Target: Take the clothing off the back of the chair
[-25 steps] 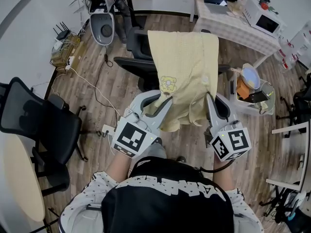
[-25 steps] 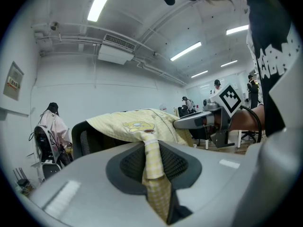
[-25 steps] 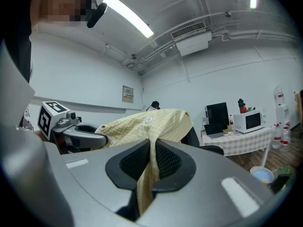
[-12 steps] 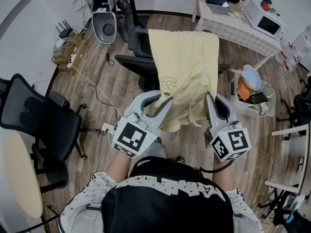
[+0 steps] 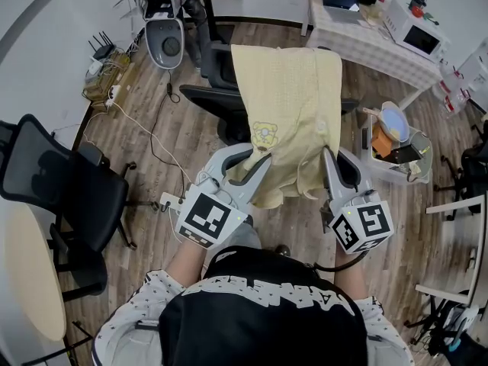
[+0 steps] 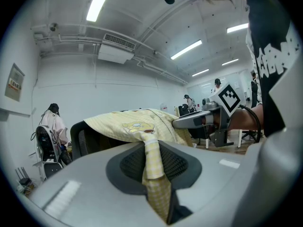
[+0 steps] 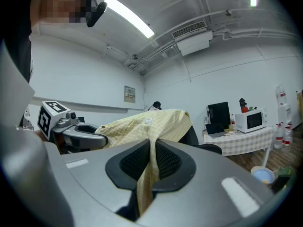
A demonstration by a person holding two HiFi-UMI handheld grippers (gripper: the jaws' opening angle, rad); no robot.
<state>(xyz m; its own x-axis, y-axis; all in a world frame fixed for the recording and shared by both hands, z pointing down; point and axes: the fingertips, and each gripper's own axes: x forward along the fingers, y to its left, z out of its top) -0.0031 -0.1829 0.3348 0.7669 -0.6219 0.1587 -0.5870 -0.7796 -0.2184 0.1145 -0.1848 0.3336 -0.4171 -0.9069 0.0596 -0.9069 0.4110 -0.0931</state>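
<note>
Head view shows nothing has shifted: your left gripper (image 5: 255, 158) and right gripper (image 5: 326, 153) stay clamped on the shirt (image 5: 286, 90), still draped over the chair (image 5: 217, 71); lifting it off remains.

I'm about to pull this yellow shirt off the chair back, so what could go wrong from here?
The left tool and right tool each pinch only a thin fold of the yellow shirt, so it may slip out. The shirt drapes over the chair back; pulling low could snag it or drag the chair.
</note>
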